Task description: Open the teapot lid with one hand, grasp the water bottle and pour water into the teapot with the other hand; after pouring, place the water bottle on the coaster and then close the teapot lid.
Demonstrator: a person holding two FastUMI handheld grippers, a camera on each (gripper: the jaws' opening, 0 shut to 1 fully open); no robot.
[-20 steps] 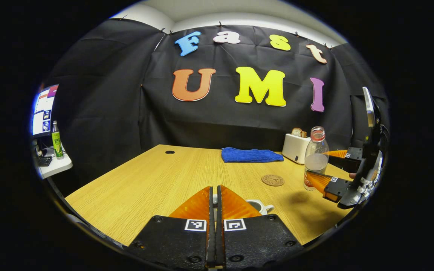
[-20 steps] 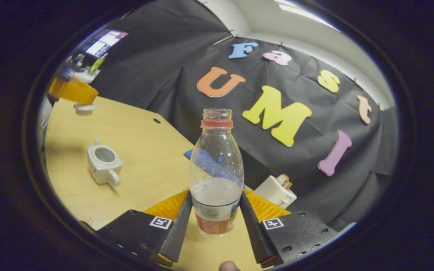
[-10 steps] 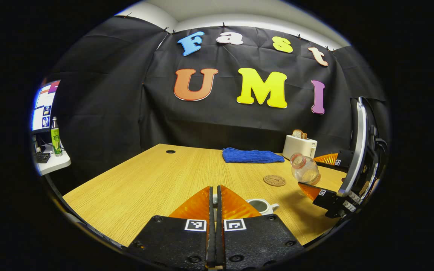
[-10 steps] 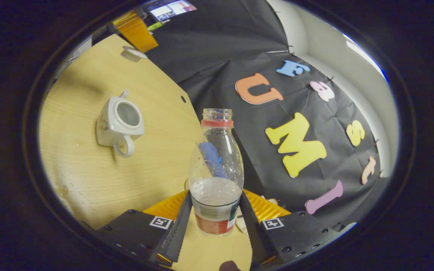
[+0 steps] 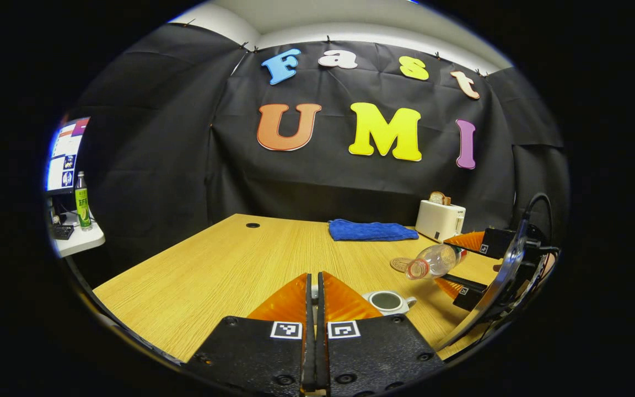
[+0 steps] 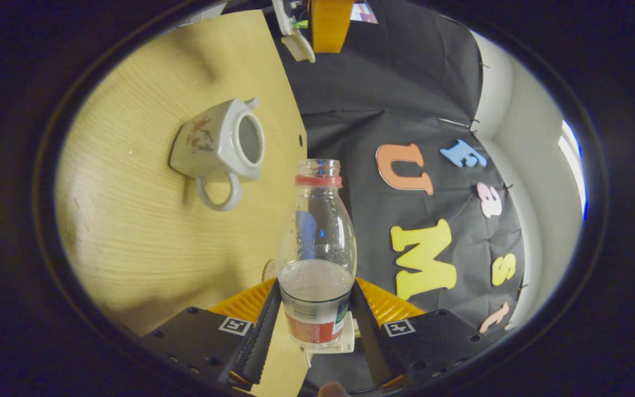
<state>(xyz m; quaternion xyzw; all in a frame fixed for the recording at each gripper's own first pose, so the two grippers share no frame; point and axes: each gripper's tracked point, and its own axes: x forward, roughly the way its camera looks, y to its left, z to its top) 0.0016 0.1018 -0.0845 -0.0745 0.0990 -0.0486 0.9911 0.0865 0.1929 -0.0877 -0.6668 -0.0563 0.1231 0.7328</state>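
Right gripper tilts clear ribbed bottle toward, seemingly, ceramic teapot.

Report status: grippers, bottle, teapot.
Right gripper shut on bottle, tipped toward open teapot. Left gripper holds lid aloft. Nothing in the way.

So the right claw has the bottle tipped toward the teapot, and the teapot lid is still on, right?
Not quite. The teapot is open, its lid held up by the left claw, as the right gripper view shows. The right claw does hold the bottle tipped.
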